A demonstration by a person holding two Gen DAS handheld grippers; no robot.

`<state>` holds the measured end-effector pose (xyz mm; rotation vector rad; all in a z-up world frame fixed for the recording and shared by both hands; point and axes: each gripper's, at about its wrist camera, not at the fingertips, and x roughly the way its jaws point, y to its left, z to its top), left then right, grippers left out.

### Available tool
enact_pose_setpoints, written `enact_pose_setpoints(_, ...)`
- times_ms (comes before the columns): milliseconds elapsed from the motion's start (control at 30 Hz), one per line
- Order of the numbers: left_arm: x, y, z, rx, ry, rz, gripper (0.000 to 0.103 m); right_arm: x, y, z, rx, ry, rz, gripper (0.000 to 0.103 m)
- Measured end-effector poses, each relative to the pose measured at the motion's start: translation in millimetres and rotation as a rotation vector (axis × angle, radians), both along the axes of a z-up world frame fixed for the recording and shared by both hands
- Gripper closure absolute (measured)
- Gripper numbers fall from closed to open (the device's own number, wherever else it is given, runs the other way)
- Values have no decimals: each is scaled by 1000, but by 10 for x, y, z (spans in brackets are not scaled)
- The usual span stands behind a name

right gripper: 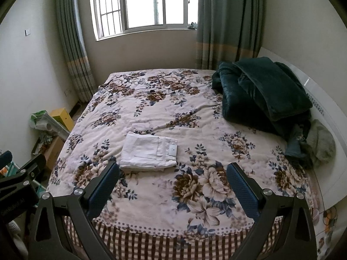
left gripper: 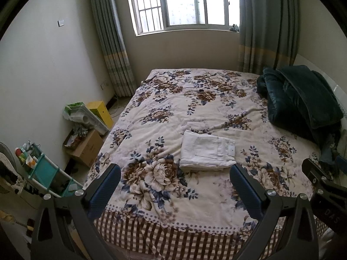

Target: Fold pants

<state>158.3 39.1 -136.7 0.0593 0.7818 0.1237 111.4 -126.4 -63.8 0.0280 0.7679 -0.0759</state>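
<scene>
White pants (left gripper: 207, 151) lie folded into a neat rectangle on the flowered blanket (left gripper: 177, 112), a back pocket and a small label facing up. The same pants (right gripper: 149, 151) show left of centre in the right wrist view. My left gripper (left gripper: 175, 171) is held above the near end of the bed, open and empty, its right finger close to the bundle's near right corner. My right gripper (right gripper: 173, 171) is open and empty too, its left finger just in front of the bundle's near edge. Each gripper's body shows at the edge of the other's view.
A dark green quilt (right gripper: 266, 91) is piled at the right by the white headboard (right gripper: 325, 108), with a grey garment (right gripper: 321, 143) below it. Cardboard boxes (left gripper: 86, 145), a yellow box (left gripper: 100, 110) and a teal shelf rack (left gripper: 45, 173) crowd the floor at the left. Curtains frame the window (left gripper: 184, 2).
</scene>
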Motion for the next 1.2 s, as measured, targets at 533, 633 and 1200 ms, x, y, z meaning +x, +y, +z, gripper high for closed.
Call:
enact_pose_setpoints(533, 51, 8, 21, 2, -3, -3, 0, -2, 9, 1, 0, 1, 0, 2)
enact_pose_setpoints(633, 62, 18, 28, -2, 0, -5, 0, 0, 10, 1, -3, 0, 0, 2)
enact_pose_setpoints(1200, 39, 19, 9, 2, -7, -7, 0, 80, 42, 28, 2, -3, 24, 0)
